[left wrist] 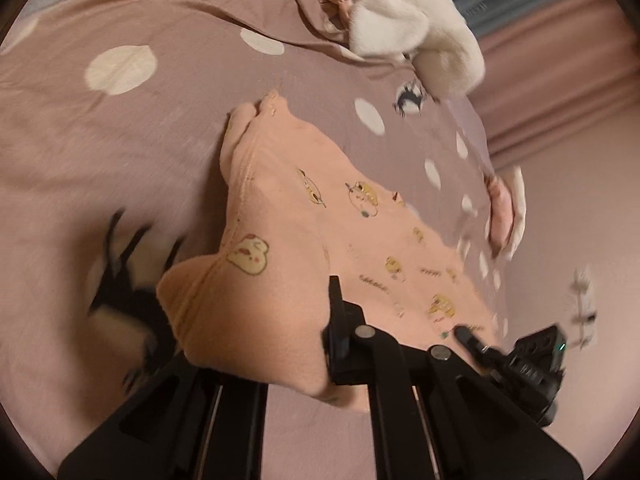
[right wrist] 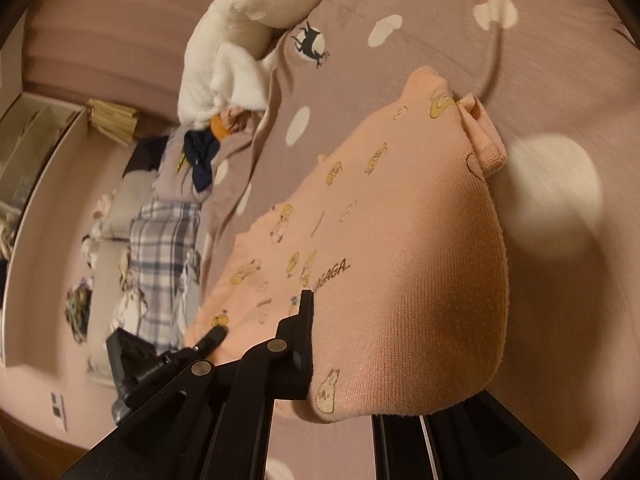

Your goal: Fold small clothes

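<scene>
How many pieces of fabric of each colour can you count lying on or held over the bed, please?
Peach printed garment, held by both tongs: 1
White fluffy garment: 1
Navy cloth: 1
Blue-and-white plaid cloth: 1
Mauve dotted bedspread: 1
Total: 5

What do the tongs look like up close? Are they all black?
Yes, mostly. The left tongs and right tongs are matte black, with flat, straight fingers and angular arms. Round silver bolts join the parts, and pale metal rails run along the base. The other tool's body shows a tiny green light. No cables, sleeves or hands are visible.
</scene>
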A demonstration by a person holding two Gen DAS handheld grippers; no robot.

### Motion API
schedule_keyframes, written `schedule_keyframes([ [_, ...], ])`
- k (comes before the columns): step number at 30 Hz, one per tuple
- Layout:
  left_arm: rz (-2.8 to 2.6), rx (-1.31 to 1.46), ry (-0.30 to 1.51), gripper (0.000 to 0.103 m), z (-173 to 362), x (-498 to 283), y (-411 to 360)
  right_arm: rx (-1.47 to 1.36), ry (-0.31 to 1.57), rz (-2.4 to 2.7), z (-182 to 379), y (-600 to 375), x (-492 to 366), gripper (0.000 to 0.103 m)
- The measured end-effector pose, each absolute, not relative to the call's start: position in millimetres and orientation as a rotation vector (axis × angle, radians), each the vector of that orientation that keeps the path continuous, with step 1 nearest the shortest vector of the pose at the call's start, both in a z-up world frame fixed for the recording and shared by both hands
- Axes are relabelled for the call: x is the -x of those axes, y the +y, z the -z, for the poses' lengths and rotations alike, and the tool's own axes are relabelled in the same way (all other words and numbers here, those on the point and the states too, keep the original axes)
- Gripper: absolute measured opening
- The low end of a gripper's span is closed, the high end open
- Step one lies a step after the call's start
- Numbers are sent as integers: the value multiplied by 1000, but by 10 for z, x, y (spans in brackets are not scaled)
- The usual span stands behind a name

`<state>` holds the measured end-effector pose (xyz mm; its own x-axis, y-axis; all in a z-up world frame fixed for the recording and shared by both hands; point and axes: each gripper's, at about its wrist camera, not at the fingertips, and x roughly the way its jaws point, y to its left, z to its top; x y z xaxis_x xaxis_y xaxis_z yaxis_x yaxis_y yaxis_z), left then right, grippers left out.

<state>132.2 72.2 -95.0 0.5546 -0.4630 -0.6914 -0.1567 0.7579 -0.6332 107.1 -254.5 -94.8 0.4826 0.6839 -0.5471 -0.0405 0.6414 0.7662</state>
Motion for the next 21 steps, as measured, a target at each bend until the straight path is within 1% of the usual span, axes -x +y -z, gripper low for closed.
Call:
schedule_keyframes([
  [7, 237, 592, 1001, 4, 911, -537, 541, -648, 1031, -458, 1002, -2579, -445, 8],
  [11, 273, 521, 999, 4, 860, -119, 367, -602, 1025, -440, 1007, -2643, -130, 8],
  [16, 259, 479, 1017, 4, 906, 45, 270, -581, 1034, -375, 1034, -2708, -59, 8],
  [21, 233, 472, 1031, 4, 932, 103, 311, -475, 1048, -296, 1029, -2665, 40, 8],
])
